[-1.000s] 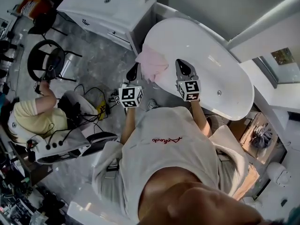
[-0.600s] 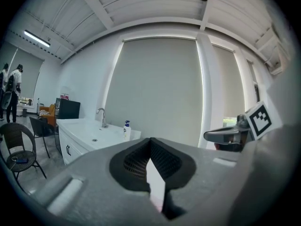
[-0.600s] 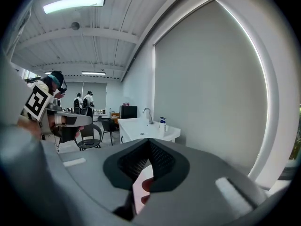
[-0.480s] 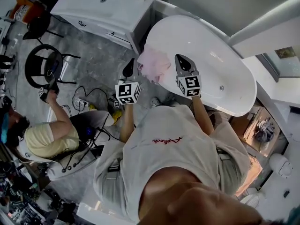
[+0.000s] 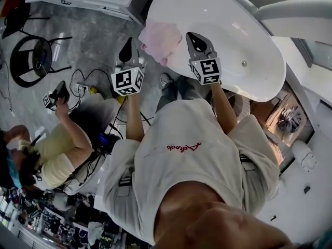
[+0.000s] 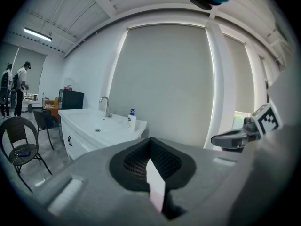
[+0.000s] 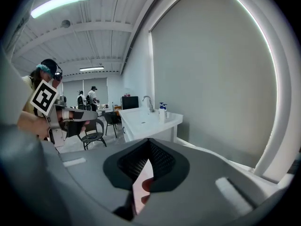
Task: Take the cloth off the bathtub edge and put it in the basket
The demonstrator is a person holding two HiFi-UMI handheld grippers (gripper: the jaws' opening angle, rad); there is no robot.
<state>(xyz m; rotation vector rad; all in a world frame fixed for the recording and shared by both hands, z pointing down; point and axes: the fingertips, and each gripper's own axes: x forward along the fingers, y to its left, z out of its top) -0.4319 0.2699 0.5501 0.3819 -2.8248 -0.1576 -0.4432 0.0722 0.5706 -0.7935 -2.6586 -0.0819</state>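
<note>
Bathtub (image 5: 228,30) edge: pink cloth (image 5: 160,39) between left gripper (image 5: 126,46), right gripper (image 5: 193,39); both closed, empty.

Floor (image 5: 93,40): grey, marbled, with loose cables (image 5: 87,78). White vanity (image 6: 101,128) with tap (image 6: 104,103) and soap bottle (image 6: 132,120) stands against the wall (image 6: 89,74). Black chair (image 6: 18,130) nearby. Large blind (image 6: 164,79) drawn. Ceiling (image 6: 70,8) white, beamed; strip light (image 7: 61,1) lit.
</note>
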